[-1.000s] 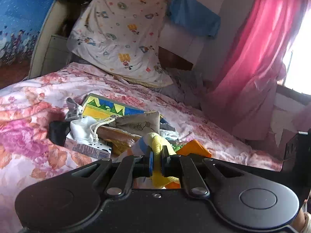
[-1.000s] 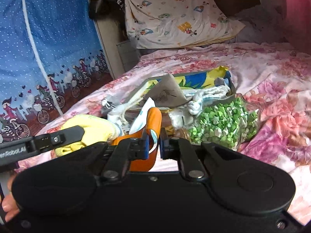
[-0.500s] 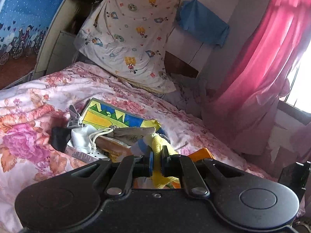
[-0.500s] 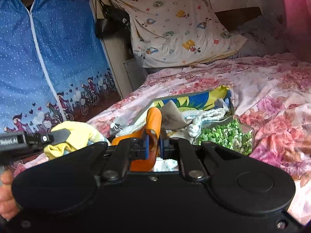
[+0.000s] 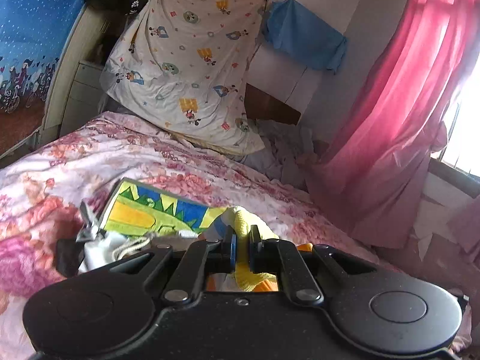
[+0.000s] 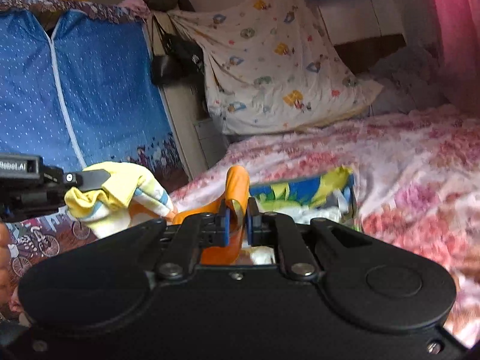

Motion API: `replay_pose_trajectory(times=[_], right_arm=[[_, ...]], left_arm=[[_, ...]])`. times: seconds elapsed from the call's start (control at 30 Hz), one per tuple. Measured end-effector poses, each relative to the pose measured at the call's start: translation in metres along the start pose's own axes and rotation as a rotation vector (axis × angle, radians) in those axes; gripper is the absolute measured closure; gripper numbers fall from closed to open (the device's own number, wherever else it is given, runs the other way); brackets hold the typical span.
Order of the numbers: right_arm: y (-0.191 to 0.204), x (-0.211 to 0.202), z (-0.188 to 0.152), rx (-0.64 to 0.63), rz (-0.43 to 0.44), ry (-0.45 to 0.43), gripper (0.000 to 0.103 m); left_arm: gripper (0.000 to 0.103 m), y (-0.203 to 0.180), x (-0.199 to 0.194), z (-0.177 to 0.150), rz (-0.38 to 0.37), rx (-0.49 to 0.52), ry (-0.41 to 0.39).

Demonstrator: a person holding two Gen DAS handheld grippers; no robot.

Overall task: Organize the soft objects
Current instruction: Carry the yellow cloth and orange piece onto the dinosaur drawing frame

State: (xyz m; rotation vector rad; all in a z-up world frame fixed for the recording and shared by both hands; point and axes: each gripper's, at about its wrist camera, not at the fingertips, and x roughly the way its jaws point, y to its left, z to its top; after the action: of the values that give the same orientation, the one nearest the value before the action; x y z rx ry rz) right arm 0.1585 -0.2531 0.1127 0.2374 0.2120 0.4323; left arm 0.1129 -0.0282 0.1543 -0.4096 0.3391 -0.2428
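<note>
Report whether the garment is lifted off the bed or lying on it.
Lifted: the garment hangs between the left gripper, clamping its yellow end, and the right gripper, clamping its orange end, above the bed.

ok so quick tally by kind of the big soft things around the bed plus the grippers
hand-held gripper: 2, left shut on the yellow end of the garment, right shut on its orange end
cartoon-print pillow: 1
floral bedspread: 1
pink curtain: 1
blue cloth on the wall: 1
total: 7, counting the garment
</note>
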Motion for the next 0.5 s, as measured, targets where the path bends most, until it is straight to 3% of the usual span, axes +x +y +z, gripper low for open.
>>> replay_pose_trajectory(times=[0.17, 0.5], right_arm=[[-0.023, 0.016, 0.009, 0.015, 0.040, -0.080, 0.098], [-0.054, 0.057, 0.038, 0.020, -0.024, -0.151, 0.097]], left_arm=[[0.095, -0.010, 0.034, 0.017, 0.030, 0.029, -0.005], [0.095, -0.032, 0.125, 0.058, 0.050, 0.061, -0.050]])
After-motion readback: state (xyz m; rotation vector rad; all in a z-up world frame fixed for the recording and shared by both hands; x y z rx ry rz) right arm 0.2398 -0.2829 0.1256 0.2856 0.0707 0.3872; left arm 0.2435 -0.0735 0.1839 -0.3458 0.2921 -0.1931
